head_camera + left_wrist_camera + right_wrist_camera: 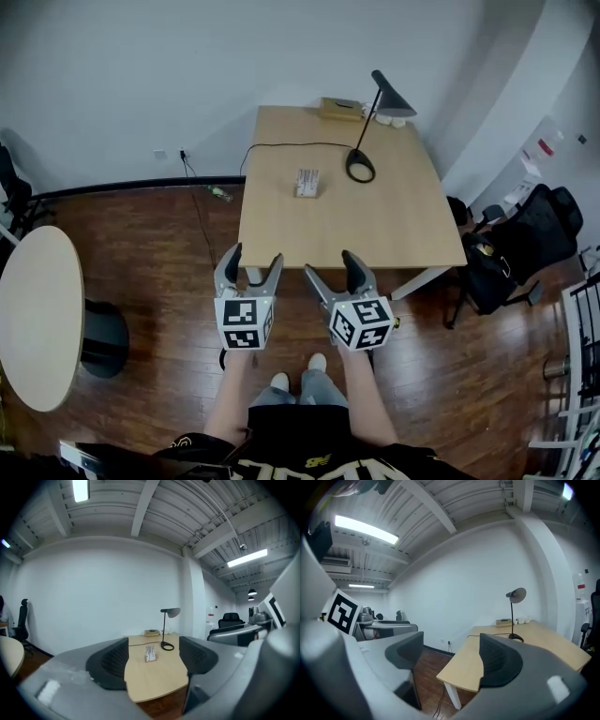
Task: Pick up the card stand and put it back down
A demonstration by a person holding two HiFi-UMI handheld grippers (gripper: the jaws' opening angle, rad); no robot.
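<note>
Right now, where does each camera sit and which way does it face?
Head view: on the person's head, facing down at the table; left gripper, right gripper, forearms show.
Left gripper view: on that gripper, facing the card stand; its open jaws show.
Right gripper view: on that gripper, facing the table's corner; its open jaws show.
Shared: all show table and lamp.

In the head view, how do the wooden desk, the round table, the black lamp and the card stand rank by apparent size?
Largest to smallest:
wooden desk
round table
black lamp
card stand
The round table sits nearer the camera and touches the picture's edge, so its real size against the desk is unsure.
</note>
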